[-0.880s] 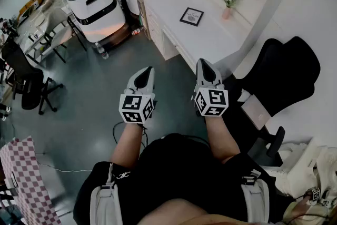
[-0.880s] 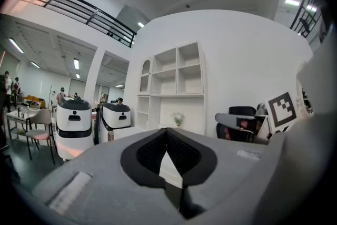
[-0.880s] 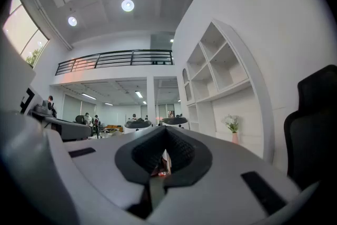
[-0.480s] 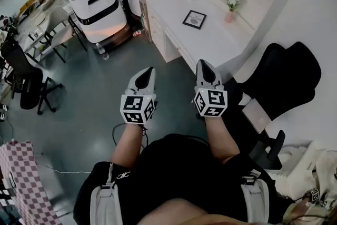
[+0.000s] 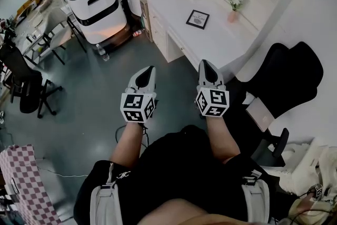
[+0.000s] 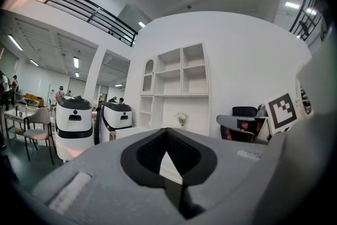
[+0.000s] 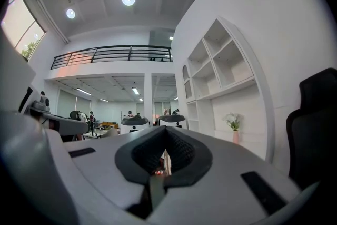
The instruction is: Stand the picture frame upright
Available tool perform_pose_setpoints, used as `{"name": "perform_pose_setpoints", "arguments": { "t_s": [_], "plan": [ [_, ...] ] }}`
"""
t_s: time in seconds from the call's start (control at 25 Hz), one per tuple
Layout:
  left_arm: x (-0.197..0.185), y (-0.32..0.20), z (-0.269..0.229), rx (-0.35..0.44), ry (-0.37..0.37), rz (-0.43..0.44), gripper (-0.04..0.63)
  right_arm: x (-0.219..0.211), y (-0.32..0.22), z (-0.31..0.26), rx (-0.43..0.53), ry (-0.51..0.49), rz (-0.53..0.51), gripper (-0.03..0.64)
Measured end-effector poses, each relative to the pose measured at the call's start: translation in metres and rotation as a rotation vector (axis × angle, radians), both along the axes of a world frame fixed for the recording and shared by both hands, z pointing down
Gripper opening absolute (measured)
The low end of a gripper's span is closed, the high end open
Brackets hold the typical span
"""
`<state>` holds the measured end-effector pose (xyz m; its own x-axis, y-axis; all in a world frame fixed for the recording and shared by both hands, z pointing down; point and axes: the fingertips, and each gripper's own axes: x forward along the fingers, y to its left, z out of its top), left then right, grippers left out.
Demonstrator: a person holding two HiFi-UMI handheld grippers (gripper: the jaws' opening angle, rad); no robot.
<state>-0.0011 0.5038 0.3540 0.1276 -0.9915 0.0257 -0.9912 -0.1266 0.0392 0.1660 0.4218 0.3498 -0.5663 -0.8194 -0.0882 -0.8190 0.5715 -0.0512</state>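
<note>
Two white wheeled machines [image 5: 97, 2] stood on the grey floor off the bench's left end, clear of any route to the task.

The left tongs [image 5: 149, 69], held level over the floor, were fully closed with nothing between the jaws. They sat well short of the bench's front edge.

The picture frame [image 5: 197, 19] lay flat and face up on the white bench [image 5: 213, 45], about midway between the front edge and the back shelves. It was well ahead of both tongs. It looked close to square, so no long axis could be picked out, and its sides sat slightly skewed to the bench's edges.

The right tongs [image 5: 205, 62] were also pressed shut and empty. They pointed almost straight toward the frame and were judged the nearer of the two. The coming reach would likely carry them forward over the front edge and down to one of the frame's sides, and the jaws would have to part first.

Bare bench surrounded the frame on all sides. That left room to tip it up, though a flat frame gives little to catch.

A pink vase of flowers [image 5: 233, 10] stood toward the bench's back right, apart from the frame. A black chair [image 5: 289, 79] crowded the floor just right of the right tongs, beside the bench's near right corner.
</note>
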Motion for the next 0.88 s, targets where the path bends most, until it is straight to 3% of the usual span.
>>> {"name": "perform_pose_setpoints", "arguments": {
  "t_s": [0.4,0.88],
  "plan": [
    [-0.03,-0.03,0.012,-0.005,-0.011,-0.024,0.015,-0.024,-0.041,0.011,-0.002,-0.012,0.0,0.002],
    [-0.079,-0.152,0.012,-0.022,-0.04,-0.025,0.015,-0.067,-0.17,0.02,-0.025,-0.021,0.011,0.002]
  ]
}}
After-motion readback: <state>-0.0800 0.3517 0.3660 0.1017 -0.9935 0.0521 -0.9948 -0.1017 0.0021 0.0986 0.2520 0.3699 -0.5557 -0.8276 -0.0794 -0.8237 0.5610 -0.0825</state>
